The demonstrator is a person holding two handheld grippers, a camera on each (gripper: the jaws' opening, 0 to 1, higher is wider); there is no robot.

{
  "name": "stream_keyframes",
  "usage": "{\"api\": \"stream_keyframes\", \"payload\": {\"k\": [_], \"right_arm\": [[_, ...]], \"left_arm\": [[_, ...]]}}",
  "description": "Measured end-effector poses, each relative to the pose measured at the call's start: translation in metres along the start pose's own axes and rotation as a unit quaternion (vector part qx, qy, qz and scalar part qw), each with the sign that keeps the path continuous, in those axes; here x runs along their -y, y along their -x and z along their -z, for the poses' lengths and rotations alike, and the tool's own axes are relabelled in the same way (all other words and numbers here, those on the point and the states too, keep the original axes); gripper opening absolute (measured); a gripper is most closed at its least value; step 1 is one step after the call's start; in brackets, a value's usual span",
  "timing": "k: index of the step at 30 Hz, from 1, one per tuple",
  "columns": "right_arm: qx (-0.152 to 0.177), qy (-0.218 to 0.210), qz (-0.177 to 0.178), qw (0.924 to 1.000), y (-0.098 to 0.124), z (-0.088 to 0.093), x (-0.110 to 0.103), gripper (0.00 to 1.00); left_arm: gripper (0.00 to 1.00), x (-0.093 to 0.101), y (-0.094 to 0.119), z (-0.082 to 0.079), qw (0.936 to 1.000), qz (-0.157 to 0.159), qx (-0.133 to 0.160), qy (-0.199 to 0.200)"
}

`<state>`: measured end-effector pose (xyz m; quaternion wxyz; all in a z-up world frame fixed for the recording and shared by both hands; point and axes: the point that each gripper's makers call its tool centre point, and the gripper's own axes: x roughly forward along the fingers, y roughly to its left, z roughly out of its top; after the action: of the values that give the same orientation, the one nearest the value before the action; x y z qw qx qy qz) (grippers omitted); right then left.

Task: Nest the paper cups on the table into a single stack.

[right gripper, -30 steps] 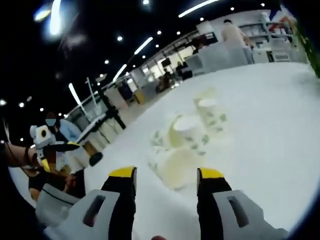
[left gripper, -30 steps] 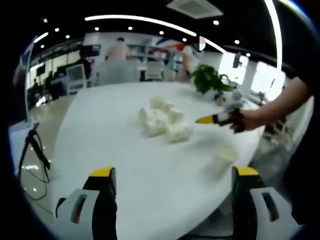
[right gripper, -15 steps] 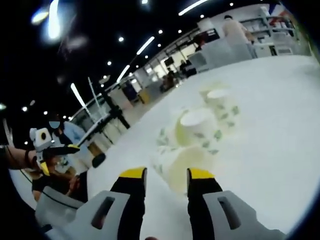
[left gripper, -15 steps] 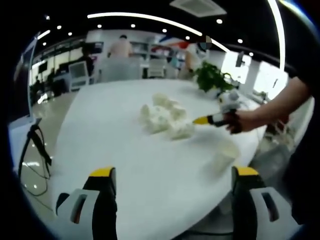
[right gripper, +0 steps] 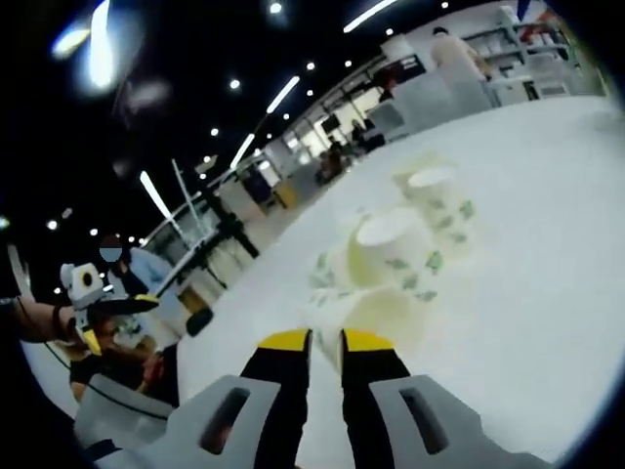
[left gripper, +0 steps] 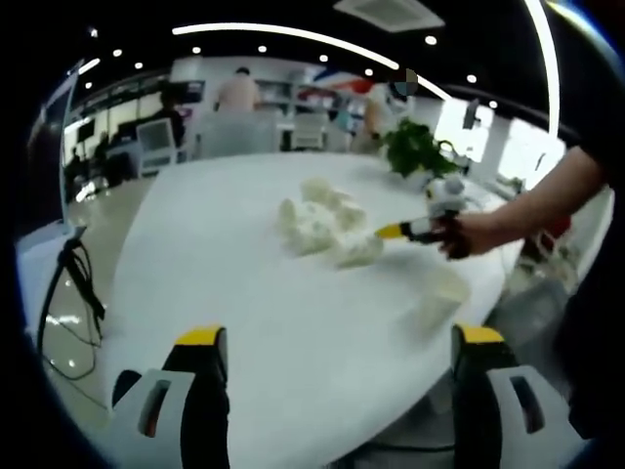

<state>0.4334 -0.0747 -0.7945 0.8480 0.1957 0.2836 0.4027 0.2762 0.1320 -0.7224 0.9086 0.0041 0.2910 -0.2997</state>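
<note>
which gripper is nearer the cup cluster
Right. The right gripper has its fingers at the nearest cup of the cup cluster; the left gripper hangs back over the table's near edge.

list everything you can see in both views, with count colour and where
paper cups: several in a cluster, exact count unclear, white with green leaf print, middle of the table
lone cup: one, white, near the table edge, apart from the cluster
table: one, white, under the cups
potted plant: one, green, far side of the table
people: a few, blurred, in the background
right gripper: yellow tips, jaws nearly together on the rim of the nearest cup in the cluster
left gripper: yellow tips, jaws wide apart above the table, holding nothing
person's hand: one, holding the right gripper
</note>
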Motion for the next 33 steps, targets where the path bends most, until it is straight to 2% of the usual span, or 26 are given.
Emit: {"api": "stream_keyframes", "payload": {"k": [3,15,24,33], "right_arm": [[-0.001,0.001,-0.006,1.0,0.002,0.003,-0.004,0.0],[-0.003,-0.008,-0.011,0.9999,0.008,0.01,-0.009,0.0],[0.002,-0.009,-0.015,0.9998,0.015,0.004,-0.014,0.0],[0.008,-0.013,-0.017,0.9997,0.035,-0.004,-0.02,0.0]], "left_arm": [[0.94,0.001,0.0,-0.001,1.0,0.002,0.004,0.006],[0.94,0.003,0.0,-0.005,0.9999,0.004,0.009,0.004],[0.93,0.004,0.001,-0.006,0.9999,0.007,0.01,0.002],[0.93,0.006,-0.004,-0.01,0.9997,0.015,0.017,-0.002]]}}
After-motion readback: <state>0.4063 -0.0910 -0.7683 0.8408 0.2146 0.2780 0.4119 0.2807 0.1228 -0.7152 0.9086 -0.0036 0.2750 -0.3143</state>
